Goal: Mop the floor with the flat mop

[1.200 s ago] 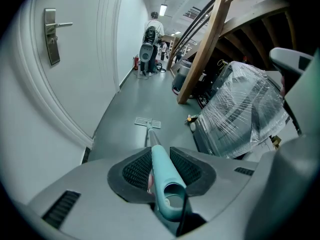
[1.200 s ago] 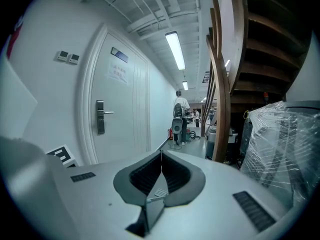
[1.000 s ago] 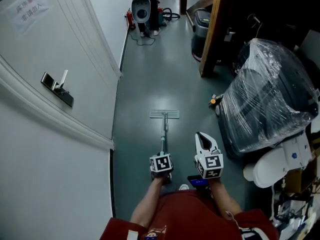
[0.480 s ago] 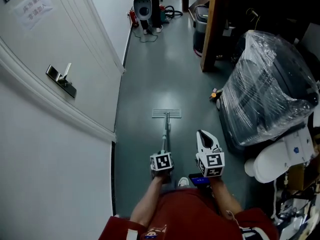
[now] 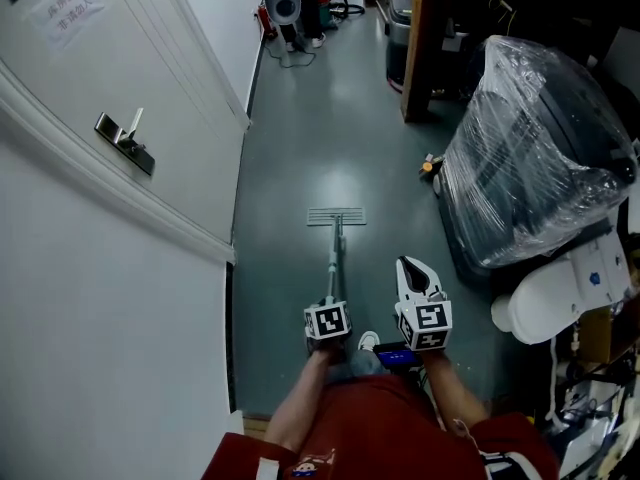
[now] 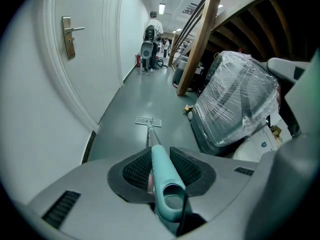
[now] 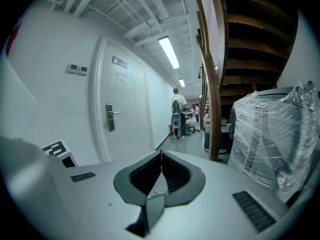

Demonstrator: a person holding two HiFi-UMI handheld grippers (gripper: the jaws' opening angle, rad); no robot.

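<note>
The flat mop lies with its pale head (image 5: 336, 217) flat on the grey-green floor (image 5: 300, 138) ahead of me; its pole (image 5: 335, 263) runs back toward me. My left gripper (image 5: 327, 313) is shut on the teal mop handle (image 6: 161, 171), whose hanging loop sits just behind the jaws. In the left gripper view the mop head (image 6: 148, 121) shows small, far down the corridor floor. My right gripper (image 5: 416, 271) hovers to the right of the pole, apart from it, shut on nothing, its tips meeting in the right gripper view (image 7: 161, 152).
A white door (image 5: 110, 98) with a lever handle (image 5: 124, 140) lines the left. A plastic-wrapped machine (image 5: 530, 138) and a white container (image 5: 560, 293) crowd the right; a wooden post (image 5: 420, 48) stands beyond. A small orange object (image 5: 430, 166) lies on the floor. Equipment (image 5: 285, 3) and a person (image 6: 152, 21) are far off.
The mop head has slid a little nearer and rightward across the floor, while I have stepped back; both grippers sit slightly lower in the head view. Grips are unchanged.
</note>
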